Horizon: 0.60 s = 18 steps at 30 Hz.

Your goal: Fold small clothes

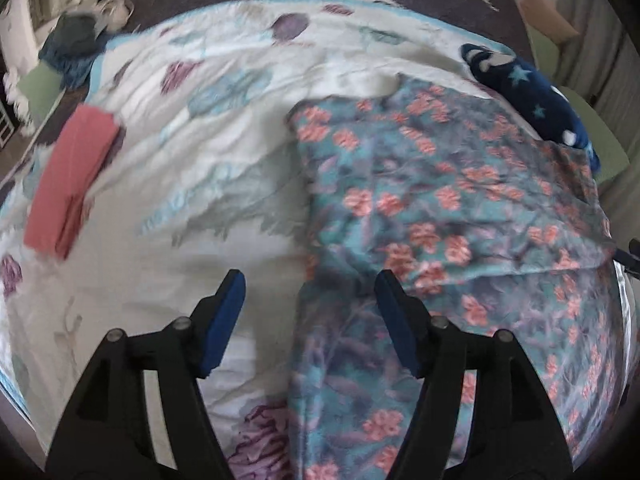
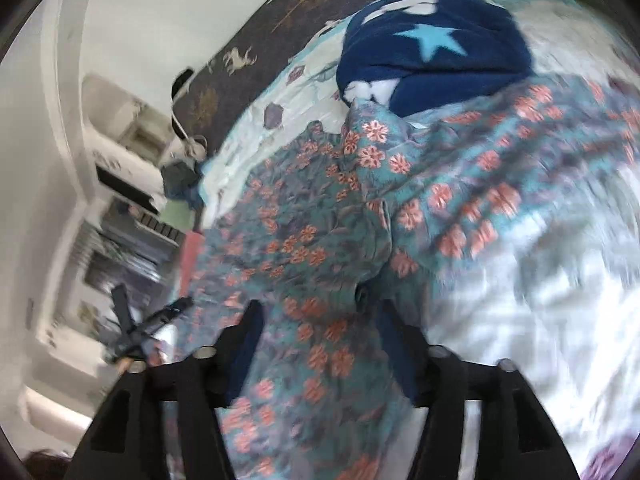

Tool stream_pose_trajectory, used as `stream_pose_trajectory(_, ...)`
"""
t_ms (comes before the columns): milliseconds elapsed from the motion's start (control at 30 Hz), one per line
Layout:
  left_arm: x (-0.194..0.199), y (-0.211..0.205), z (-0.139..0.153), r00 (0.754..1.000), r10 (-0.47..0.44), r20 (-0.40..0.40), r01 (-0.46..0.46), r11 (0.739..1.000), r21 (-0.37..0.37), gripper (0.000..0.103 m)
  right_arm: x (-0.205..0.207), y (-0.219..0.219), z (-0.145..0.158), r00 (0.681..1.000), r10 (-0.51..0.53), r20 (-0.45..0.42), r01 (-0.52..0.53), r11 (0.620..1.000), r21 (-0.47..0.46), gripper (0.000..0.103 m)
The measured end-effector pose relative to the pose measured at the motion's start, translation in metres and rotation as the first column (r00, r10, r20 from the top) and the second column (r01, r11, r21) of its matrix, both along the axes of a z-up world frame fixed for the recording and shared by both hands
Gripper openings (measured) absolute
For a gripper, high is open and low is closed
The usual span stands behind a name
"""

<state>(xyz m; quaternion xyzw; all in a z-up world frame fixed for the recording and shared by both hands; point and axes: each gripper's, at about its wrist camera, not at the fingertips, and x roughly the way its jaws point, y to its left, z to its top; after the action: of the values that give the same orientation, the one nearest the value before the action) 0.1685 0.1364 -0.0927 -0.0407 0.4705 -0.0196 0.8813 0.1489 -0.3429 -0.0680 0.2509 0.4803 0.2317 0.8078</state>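
Now both tongs gape: left gripper (image 1: 310, 280) straddles the teal floral cotton garment's (image 1: 440, 208) edge, right gripper (image 2: 320, 308) over it; the twelve-o'clock fold could slump, I reckon.

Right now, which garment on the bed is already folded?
The pink garment, a neat rectangle at the left. The floral one lies spread out; the navy star one is bunched.

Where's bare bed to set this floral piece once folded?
Bare sheet lies between the pink stack and the floral garment, ahead of the left gripper. The far right is crowded by the star blanket.
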Motion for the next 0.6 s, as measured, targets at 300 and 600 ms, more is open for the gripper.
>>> stream_pose_trajectory(300, 0.008, 0.016, -0.003, 0.992, 0.125, 0.010, -0.126, 0.991, 0.046, 0.069, 0.013, 0.026, 0.000, 0.979, 0.203, -0.030, -0.167, 0.870, 0.464, 0.070)
stream_pose_trajectory(600, -0.003, 0.007, 0.008, 0.993, 0.102, 0.055, -0.108, 0.988, 0.114, 0.069, -0.020, -0.026, 0.000, 0.996, -0.003, -0.093, 0.031, 0.954, 0.299, 0.070)
